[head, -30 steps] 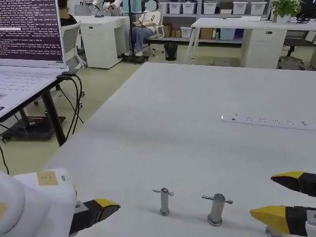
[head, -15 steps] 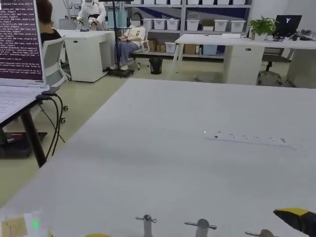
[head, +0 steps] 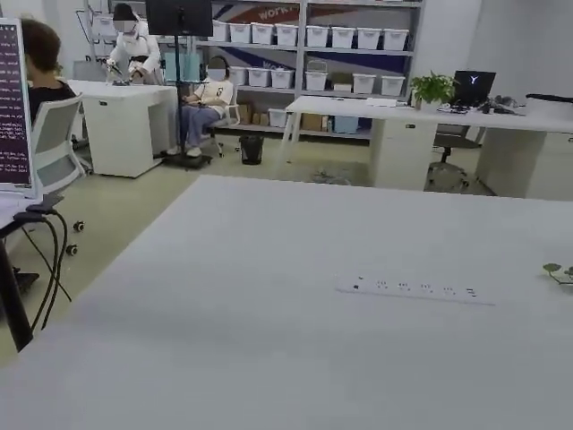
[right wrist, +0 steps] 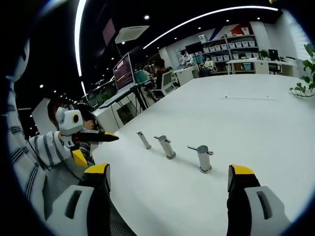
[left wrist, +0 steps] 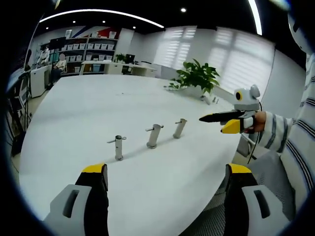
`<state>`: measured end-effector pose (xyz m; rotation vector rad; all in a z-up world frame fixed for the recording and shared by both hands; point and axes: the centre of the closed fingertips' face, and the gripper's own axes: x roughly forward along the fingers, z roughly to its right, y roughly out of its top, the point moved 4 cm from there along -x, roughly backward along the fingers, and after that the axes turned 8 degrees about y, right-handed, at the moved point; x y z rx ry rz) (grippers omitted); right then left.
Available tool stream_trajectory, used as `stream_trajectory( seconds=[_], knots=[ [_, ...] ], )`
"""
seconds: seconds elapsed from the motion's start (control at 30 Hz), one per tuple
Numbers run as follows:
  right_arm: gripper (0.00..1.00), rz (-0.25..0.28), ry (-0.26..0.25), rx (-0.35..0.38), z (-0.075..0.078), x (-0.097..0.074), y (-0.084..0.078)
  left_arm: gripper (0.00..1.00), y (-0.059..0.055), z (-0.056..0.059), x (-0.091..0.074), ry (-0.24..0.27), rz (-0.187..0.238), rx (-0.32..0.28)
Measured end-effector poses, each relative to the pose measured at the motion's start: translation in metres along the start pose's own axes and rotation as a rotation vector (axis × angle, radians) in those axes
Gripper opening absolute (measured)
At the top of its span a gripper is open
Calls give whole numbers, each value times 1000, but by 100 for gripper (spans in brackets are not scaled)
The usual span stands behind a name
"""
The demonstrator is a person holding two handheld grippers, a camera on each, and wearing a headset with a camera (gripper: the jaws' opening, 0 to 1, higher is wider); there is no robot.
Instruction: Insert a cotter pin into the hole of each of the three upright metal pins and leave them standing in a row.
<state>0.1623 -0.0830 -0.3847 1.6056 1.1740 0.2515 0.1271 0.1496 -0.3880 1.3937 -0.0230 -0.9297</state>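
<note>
Left hand-held gripper point(left wrist: 166, 172): jaws wide apart with nothing between them. It is held off the near edge of the counter point(head: 269, 313) and looks along the row of pins.
Right hand-held gripper point(right wrist: 169, 172): jaws also wide apart and empty. It faces the same row from the opposite end. In the left gripper view it hangs just past the last pin at the counter's near edge, held by a hand point(left wrist: 256, 123) in a striped sleeve point(left wrist: 275, 135).
Metal pins point(left wrist: 154, 136): three of them stand upright in a row on the counter, close to its near edge, between the two hand-held grippers and clear of both.
Cotter pins point(left wrist: 116, 139): a thin cross-piece sticks out sideways near the top of the two pins closest to the left hand-held gripper. The third pin is too small to tell.
Power strip point(head: 414, 289): it lies flat toward the counter's far right, well apart from anything else.
Plant point(left wrist: 197, 76): it stands at the far edge of the counter, well behind the row.
</note>
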Motion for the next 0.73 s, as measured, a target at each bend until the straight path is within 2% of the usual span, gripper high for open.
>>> stream_trajectory(
  seconds=[0.2, 0.27, 0.4, 0.57, 0.63, 0.73],
  knots=[
    [98, -14, -1, 30, -2, -2, -6, 99, -2, -6, -4, 38, 5, -35],
    [98, -31, 9, 32, -5, -2, -9, 99, -2, -9, -4, 64, 18, -59],
    [98, -44, 9, 34, -5, -2, -11, 99, -1, -11, -7, 78, 36, -65],
    [98, -42, 11, 48, -8, -3, -13, 99, -7, -13, -7, 95, 14, -66],
    [98, -38, 4, 32, -9, -3, -14, 99, -10, -13, -8, 104, 2, -68],
    [98, -46, 1, 36, -10, -2, -18, 99, -12, -14, -8, 120, 9, -102]
  ],
)
